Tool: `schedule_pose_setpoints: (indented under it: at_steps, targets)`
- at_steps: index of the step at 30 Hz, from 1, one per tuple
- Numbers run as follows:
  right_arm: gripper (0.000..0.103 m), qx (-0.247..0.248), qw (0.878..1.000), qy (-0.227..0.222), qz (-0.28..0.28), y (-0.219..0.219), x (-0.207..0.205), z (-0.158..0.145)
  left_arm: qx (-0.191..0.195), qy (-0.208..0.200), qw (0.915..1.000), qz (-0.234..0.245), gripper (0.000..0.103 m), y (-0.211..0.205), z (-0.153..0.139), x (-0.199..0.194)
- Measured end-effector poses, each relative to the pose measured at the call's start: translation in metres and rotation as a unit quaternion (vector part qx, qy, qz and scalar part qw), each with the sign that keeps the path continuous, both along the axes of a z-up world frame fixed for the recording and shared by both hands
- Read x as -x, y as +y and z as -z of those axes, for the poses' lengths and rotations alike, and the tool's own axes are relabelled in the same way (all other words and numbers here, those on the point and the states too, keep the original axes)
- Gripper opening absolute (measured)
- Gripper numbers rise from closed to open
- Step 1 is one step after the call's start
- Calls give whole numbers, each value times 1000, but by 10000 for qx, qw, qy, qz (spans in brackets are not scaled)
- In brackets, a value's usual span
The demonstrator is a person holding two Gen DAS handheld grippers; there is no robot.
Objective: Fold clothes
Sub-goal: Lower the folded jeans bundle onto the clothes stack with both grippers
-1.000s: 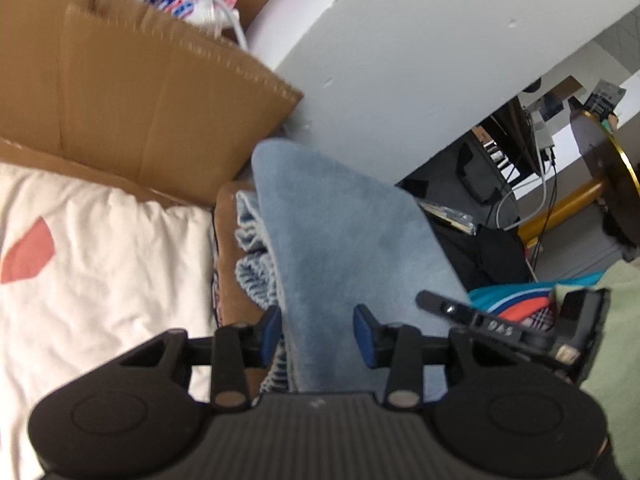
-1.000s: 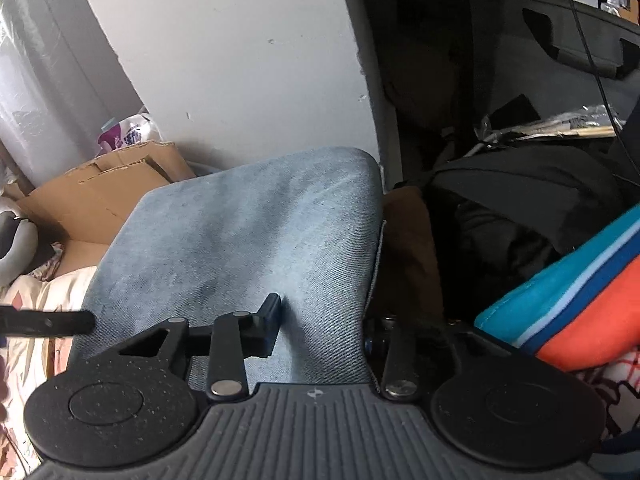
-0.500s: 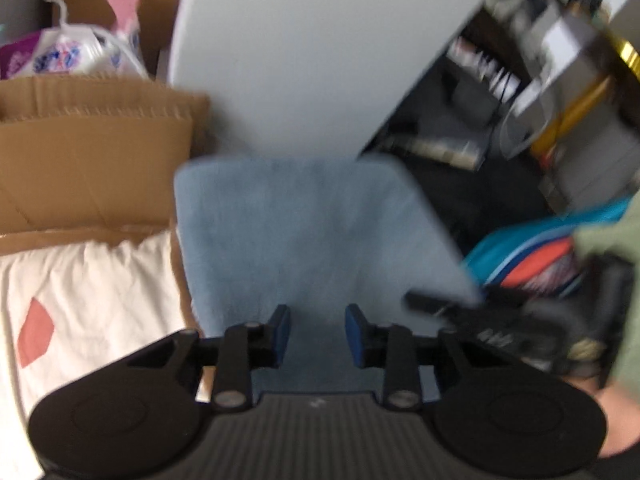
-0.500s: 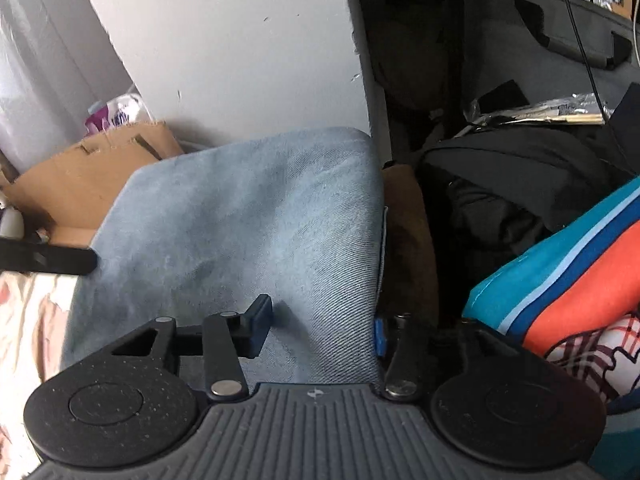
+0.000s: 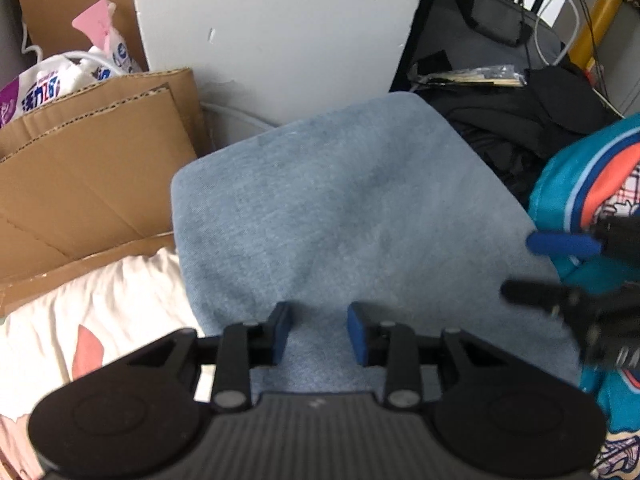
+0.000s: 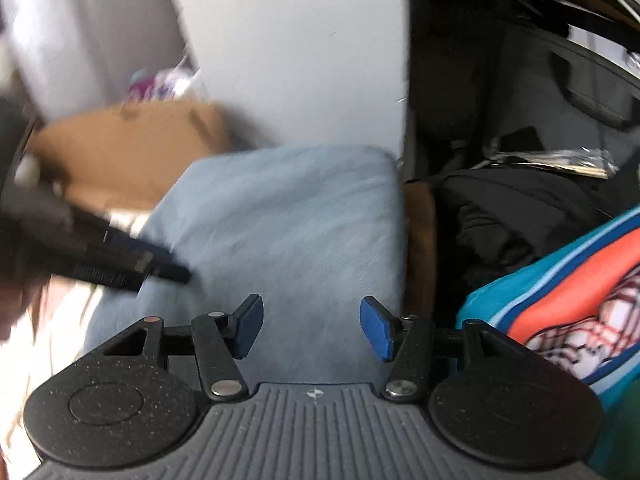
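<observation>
There is one folded light blue denim garment (image 5: 348, 216). It lies in the middle of the scene, in front of one white panel (image 5: 280, 28), and both cameras look down on it. The left gripper (image 5: 318, 334) is over the near edge of the garment; its two blue-padded fingers stand apart and nothing is between them except the cloth below. The right gripper (image 6: 312, 326) is also over the near edge, with its jaws wide apart and holding nothing.

To the left of the garment there is one flattened cardboard box (image 5: 88, 172), and one plastic bag with print (image 5: 60, 80) is behind it. One cream cloth with pink shapes (image 5: 100, 312) touches the left edge of the garment. To the right lie one dark bag or jacket (image 5: 516, 120) and one teal and orange garment (image 5: 580, 184), just beside the denim. One brown thing (image 6: 420, 248) shows at the right edge of the garment; I cannot tell what it is.
</observation>
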State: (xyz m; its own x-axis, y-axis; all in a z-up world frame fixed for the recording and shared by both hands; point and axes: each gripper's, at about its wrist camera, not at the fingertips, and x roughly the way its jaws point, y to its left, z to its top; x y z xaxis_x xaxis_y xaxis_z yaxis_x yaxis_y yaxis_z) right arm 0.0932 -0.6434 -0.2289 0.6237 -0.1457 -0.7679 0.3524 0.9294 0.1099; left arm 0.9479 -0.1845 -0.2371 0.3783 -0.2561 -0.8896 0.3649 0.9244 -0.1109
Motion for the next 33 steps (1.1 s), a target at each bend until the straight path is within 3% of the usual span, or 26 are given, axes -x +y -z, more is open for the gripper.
schedule_pose_setpoints:
  at_steps: [5, 13, 20, 22, 24, 33]
  targets:
    - [60, 1, 10000, -45, 7, 4, -14, 14, 90, 29, 10000, 10, 35, 2, 0, -2]
    - [59, 410, 9983, 255, -335, 17, -31, 34, 355, -200, 9992, -49, 36, 14, 11, 3]
    - [59, 136, 9995, 202, -183, 6, -28, 36, 391, -305, 9988, 50, 36, 12, 8, 4]
    - [54, 86, 9997, 184, -97, 3, -27, 31, 399, -386, 9984, 72, 34, 12, 4, 7]
    - [39, 37, 9999, 166, -12, 1, -25, 26, 395, -521, 9977, 189, 33, 11, -2, 12]
    - [38, 161, 9999, 5, 60, -9, -30, 22, 687, -651, 9953, 204, 25, 21, -11, -8]
